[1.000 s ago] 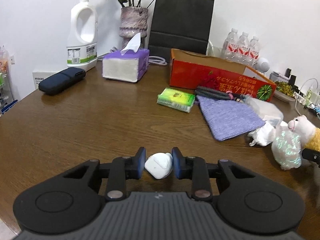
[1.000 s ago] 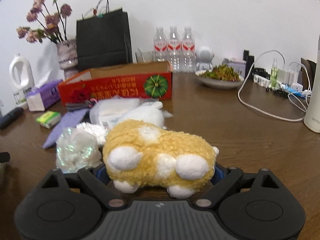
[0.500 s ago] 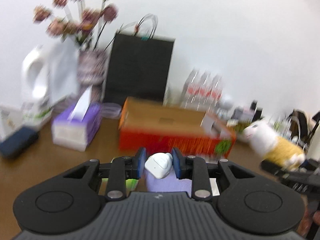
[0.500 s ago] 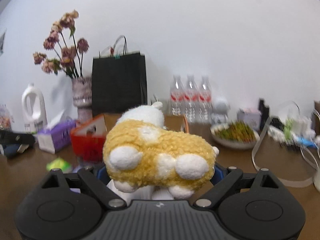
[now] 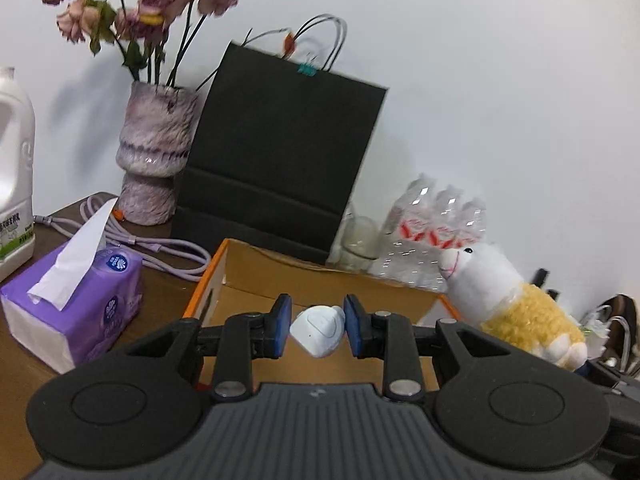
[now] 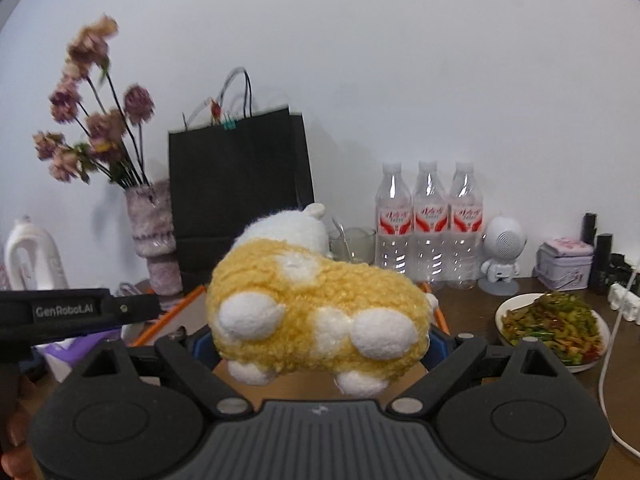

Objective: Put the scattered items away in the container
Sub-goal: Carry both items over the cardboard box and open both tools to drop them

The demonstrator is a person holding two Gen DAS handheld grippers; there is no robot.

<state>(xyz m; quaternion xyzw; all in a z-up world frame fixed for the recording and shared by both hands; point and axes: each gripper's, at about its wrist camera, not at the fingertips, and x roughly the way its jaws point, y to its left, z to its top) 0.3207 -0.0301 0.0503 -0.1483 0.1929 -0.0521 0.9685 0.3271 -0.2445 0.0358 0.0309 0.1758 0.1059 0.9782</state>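
White wall behind my cluttered brown table point(image 5: 24, 364), left gripper point(image 5: 318, 325) pinching a small white case point(image 5: 318, 330) above the orange box point(image 5: 248, 268), right gripper point(image 6: 320, 344) clamping the plush sheep point(image 6: 316, 300)

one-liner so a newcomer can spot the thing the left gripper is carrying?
Start at the tall black paper bag against the wall; in front of it sits the open orange cardboard box. Above that box, the left gripper pinches a small white rounded plastic case between its blue pads. Unlike the fluffy yellow-and-white plush sheep to its right, it is smooth, hard and far smaller.
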